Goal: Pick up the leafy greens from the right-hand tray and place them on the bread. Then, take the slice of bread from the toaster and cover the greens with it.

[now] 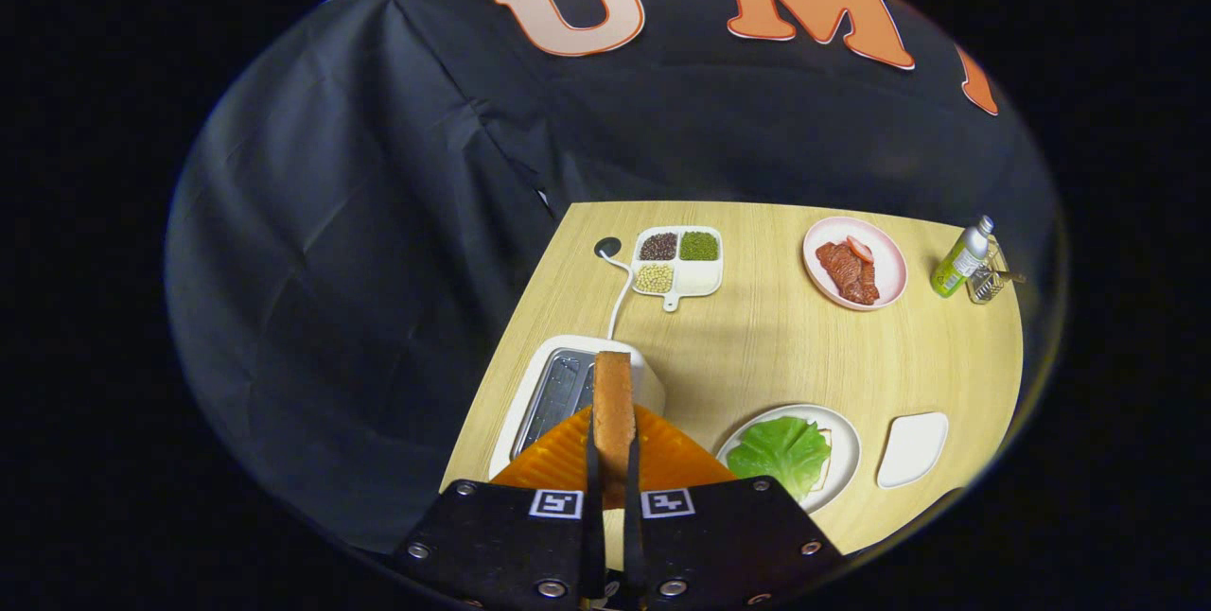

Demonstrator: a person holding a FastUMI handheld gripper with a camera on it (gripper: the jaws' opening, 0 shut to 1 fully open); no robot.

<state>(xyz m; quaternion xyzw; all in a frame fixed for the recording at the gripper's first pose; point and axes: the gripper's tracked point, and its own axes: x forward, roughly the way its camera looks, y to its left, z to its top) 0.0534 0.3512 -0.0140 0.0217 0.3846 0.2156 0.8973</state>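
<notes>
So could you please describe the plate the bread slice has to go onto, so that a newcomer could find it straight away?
Start at the wooden table. The hand-held gripper is shut on the bread slice above the white toaster. Just beyond its fingers, beside the toaster, sits a round white plate. It alone carries the green lettuce leaf; the small tray beside it is bare, and the pink plate holds meat.

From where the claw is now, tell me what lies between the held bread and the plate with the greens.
In the gripper view, only bare table lies there. The claw is shut on the bread slice above the toaster; the plate with leafy greens sits beside it.
</notes>
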